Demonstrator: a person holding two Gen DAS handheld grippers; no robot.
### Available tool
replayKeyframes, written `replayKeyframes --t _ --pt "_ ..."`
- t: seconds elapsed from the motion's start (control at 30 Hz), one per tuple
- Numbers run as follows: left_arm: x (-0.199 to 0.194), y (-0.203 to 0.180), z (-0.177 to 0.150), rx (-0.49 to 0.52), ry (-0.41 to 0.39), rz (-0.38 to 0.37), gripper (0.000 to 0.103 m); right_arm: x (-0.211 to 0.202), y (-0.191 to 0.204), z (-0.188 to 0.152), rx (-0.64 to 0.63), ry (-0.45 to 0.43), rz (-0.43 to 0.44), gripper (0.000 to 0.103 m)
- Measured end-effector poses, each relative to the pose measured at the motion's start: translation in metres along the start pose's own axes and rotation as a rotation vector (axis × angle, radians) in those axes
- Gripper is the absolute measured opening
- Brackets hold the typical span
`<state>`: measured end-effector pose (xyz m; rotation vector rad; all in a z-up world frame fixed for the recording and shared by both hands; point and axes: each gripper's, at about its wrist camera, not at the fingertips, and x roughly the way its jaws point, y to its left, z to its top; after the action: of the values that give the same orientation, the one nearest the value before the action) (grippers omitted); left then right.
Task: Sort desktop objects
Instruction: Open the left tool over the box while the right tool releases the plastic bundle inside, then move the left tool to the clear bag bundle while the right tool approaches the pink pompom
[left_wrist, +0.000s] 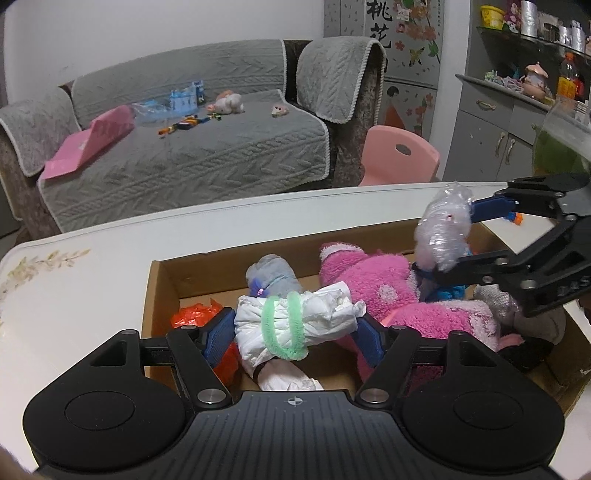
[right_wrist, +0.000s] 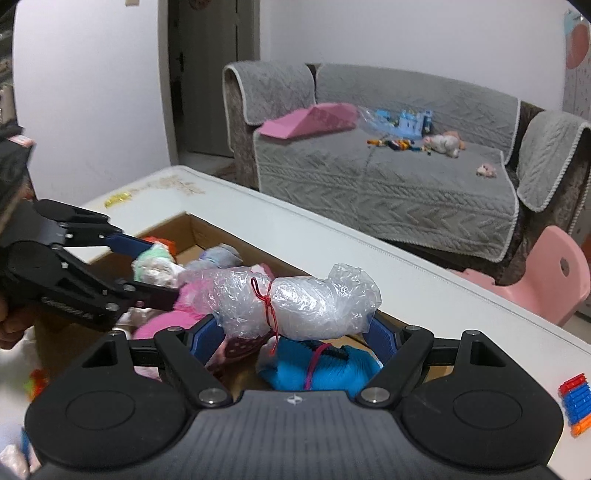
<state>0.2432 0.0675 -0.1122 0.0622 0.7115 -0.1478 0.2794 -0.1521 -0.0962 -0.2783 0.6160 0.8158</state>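
Observation:
My left gripper (left_wrist: 295, 334) is shut on a white cloth bundle (left_wrist: 295, 323) tied with a green pipe cleaner, over the open cardboard box (left_wrist: 162, 288). It also shows in the right wrist view (right_wrist: 155, 269). My right gripper (right_wrist: 295, 332) is shut on a clear plastic-wrapped bundle (right_wrist: 295, 299) tied with red string, held above the box. It also shows in the left wrist view (left_wrist: 443, 229). In the box lie a pink plush toy (left_wrist: 369, 288), a grey roll (left_wrist: 273, 277), an orange bag (left_wrist: 195, 314) and a blue yarn bundle (right_wrist: 325, 369).
The box sits on a white table (left_wrist: 92, 295). A stack of red, blue and orange blocks (right_wrist: 574, 404) lies on the table to the right. A pink chair (left_wrist: 399, 155) and a grey sofa (left_wrist: 184, 166) with toys stand behind the table.

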Motion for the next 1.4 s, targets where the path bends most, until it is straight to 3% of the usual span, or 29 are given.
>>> replayKeyframes --t 0.1,0.2,0.37,0.47,0.97,1.2,1.4 --pt "0.001 0.001 -0.002 -0.002 -0.004 0.012 0.085 0.007 0.003 0.000 -0.008 0.032 -0.023 0.078" --pt "-0.001 0.001 -0.005 0.008 -0.009 0.025 0.089 0.007 0.007 -0.003 -0.027 0.039 -0.043 0.083" --pt "-0.009 -0.002 -0.007 0.006 -0.006 0.023 0.096 -0.002 0.010 -0.005 -0.034 0.029 -0.068 0.100" --pt "-0.019 -0.003 -0.011 0.011 -0.022 0.031 0.102 -0.007 0.009 -0.002 -0.028 0.028 -0.075 0.102" --pt "-0.100 -0.018 -0.036 -0.004 -0.100 0.058 0.103 -0.077 0.034 -0.012 -0.032 -0.082 -0.065 0.102" --pt "-0.129 -0.021 -0.072 -0.001 -0.101 0.079 0.103 -0.111 0.055 -0.038 -0.029 -0.118 -0.054 0.102" --pt "-0.142 -0.011 -0.116 -0.046 -0.050 0.087 0.103 -0.133 0.075 -0.070 0.002 -0.149 -0.023 0.102"
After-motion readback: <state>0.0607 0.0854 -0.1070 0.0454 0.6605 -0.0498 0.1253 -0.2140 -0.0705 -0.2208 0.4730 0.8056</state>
